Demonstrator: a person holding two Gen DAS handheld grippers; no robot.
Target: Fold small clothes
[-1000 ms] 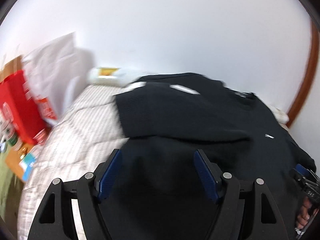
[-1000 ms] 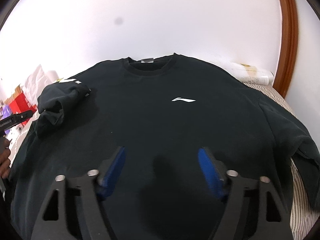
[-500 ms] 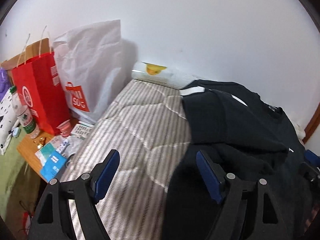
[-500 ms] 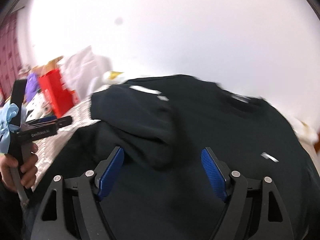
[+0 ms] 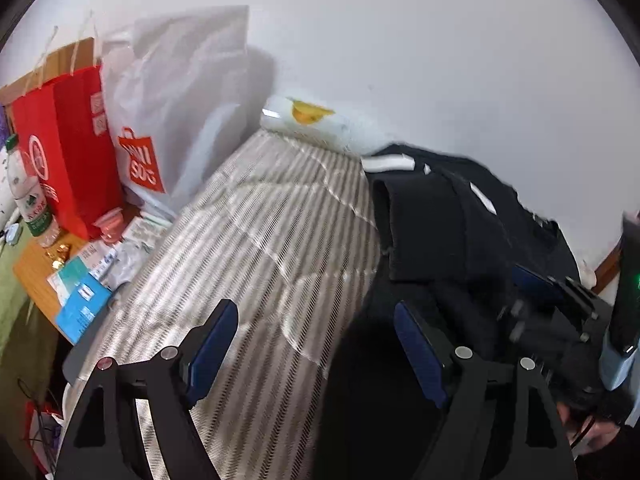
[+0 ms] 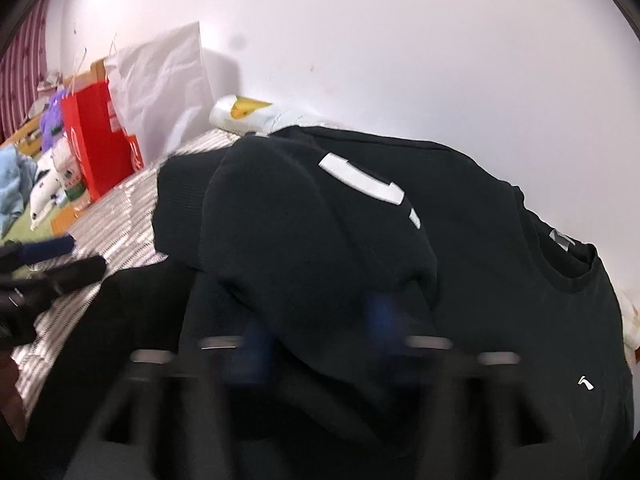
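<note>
A black sweatshirt (image 6: 500, 264) lies on the striped mattress (image 5: 272, 240), one sleeve (image 6: 304, 232) with a white stripe folded over its body. In the left wrist view the sweatshirt (image 5: 448, 224) fills the right side. My left gripper (image 5: 316, 332) is open and empty above the mattress beside the garment's left edge. My right gripper (image 6: 316, 320) is blurred, open, and low over the folded sleeve; it also shows in the left wrist view (image 5: 552, 300).
A red paper bag (image 5: 68, 148) and a white shopping bag (image 5: 176, 112) stand at the left by the wall. A water bottle (image 5: 28, 196) and small boxes (image 5: 80, 300) sit on a wooden side table. A white roll (image 5: 312, 124) lies at the mattress head.
Both grippers have swung left. The left one now looks over the bare mattress and bags; the right one has moved from the shirt's middle to the folded sleeve.
</note>
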